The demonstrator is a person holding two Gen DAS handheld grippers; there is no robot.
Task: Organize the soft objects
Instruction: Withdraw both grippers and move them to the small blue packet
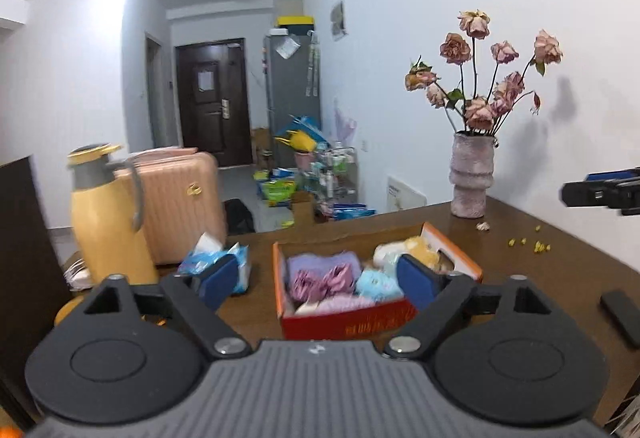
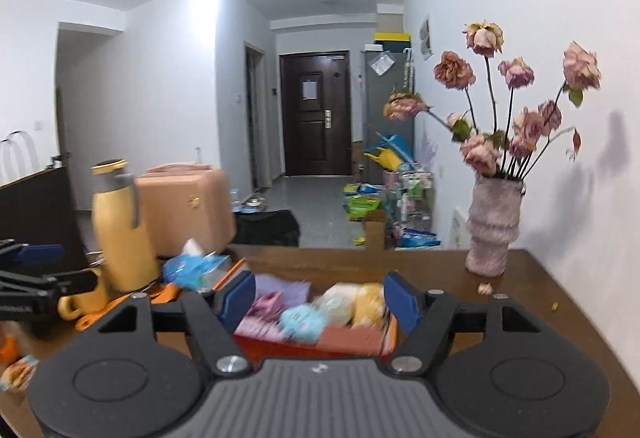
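Note:
An orange-red cardboard box (image 1: 344,320) stands on the brown table and holds several soft things: a purple cloth (image 1: 320,264), pink scrunchies (image 1: 322,280), a light blue plush (image 1: 378,284) and a yellow-white plush (image 1: 412,252). My left gripper (image 1: 320,282) is open and empty, its blue pads either side of the box, above its near side. The box shows blurred in the right wrist view (image 2: 320,342). My right gripper (image 2: 320,304) is open and empty, just before the box. The right gripper also shows at the left view's right edge (image 1: 600,192).
A yellow thermos jug (image 1: 108,214) and a blue tissue pack (image 1: 218,264) stand left of the box. A pink vase of dried roses (image 1: 472,178) stands at the back right by the wall. A black remote (image 1: 622,316) lies on the right. Petal bits (image 1: 532,242) dot the table.

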